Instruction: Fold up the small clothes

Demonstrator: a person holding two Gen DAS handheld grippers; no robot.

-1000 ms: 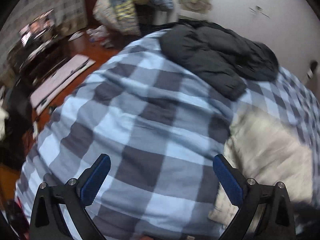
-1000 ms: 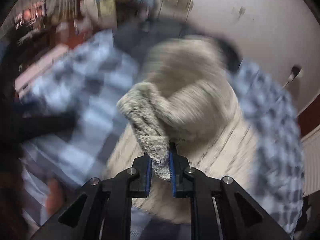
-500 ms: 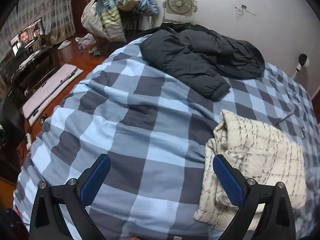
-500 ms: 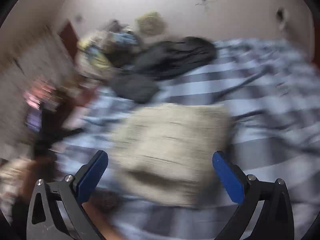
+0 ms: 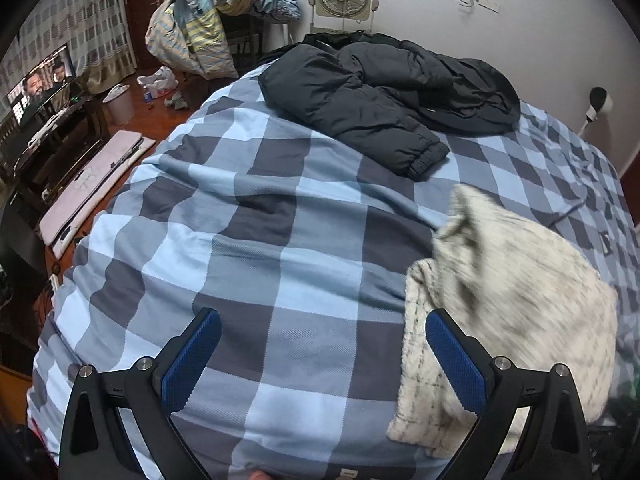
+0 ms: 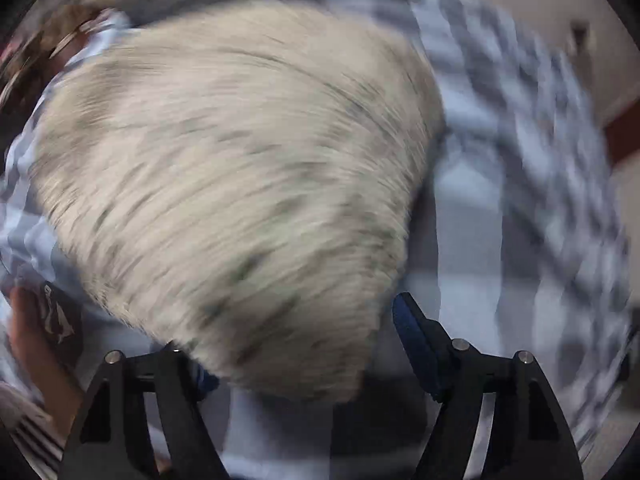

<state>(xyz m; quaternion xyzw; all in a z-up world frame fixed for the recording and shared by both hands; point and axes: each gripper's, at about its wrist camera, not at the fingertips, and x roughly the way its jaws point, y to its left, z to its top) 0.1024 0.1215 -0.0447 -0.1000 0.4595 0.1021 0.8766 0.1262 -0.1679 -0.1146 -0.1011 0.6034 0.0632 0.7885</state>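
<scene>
1. The checked blue duvet (image 5: 256,240) was the biggest thing, and there was one. It lay under both grippers and filled the space between the left gripper's fingers. It looked soft and lumpy, so I think a fold laid on it could slide or sag.

2. One black puffer jacket (image 5: 384,92) lay far beyond the left fingers, well apart from the work. I think it could get in the way if the folded piece was pushed up toward it.

3. One cream fuzzy sweater with thin dark lines (image 5: 508,312) lay on the duvet. It sat just outside the left gripper's right finger, and in the right wrist view (image 6: 240,184) it spread out ahead of the right fingers, its near edge between them.

4. The right gripper (image 6: 304,344) was closing its jaws around that edge. The view was smeared, so I could not tell if the pads pressed the cloth yet. It might pinch only the top layer, or grab the duvet too, and the fold would come undone.

5. The left gripper (image 5: 320,356) had its jaws spread wide and held nothing.

6. There were two grippers, with two blue pads each.
</scene>
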